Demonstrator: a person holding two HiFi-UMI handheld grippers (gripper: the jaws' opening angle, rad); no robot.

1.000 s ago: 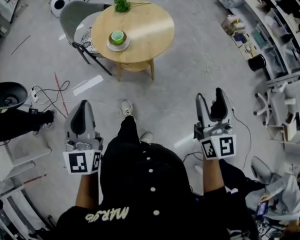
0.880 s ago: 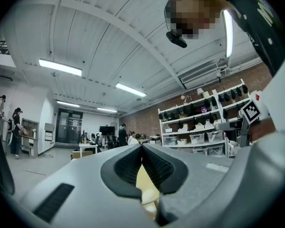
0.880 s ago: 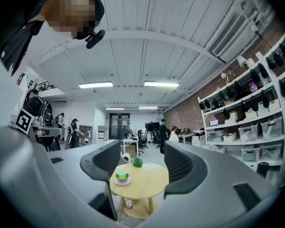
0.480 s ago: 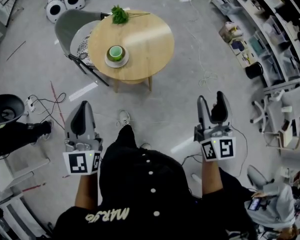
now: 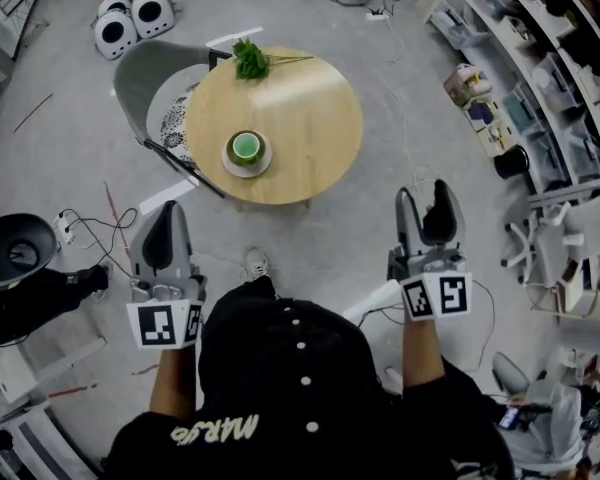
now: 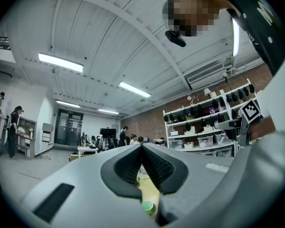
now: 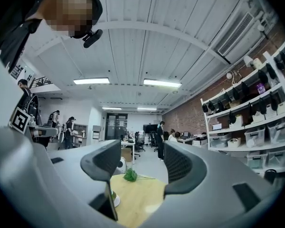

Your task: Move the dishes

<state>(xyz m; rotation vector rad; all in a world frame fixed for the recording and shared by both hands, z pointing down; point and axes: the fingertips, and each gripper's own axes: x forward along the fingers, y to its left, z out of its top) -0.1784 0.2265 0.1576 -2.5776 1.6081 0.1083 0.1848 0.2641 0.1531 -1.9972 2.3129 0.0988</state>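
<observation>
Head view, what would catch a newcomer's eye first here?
The round wooden table ahead on the grey floor stands out, with a green cup on a white saucer near its left edge and a leafy sprig at its far rim. In the foreground the left gripper is shut and empty, while the right gripper has its jaws apart with nothing between them.
</observation>
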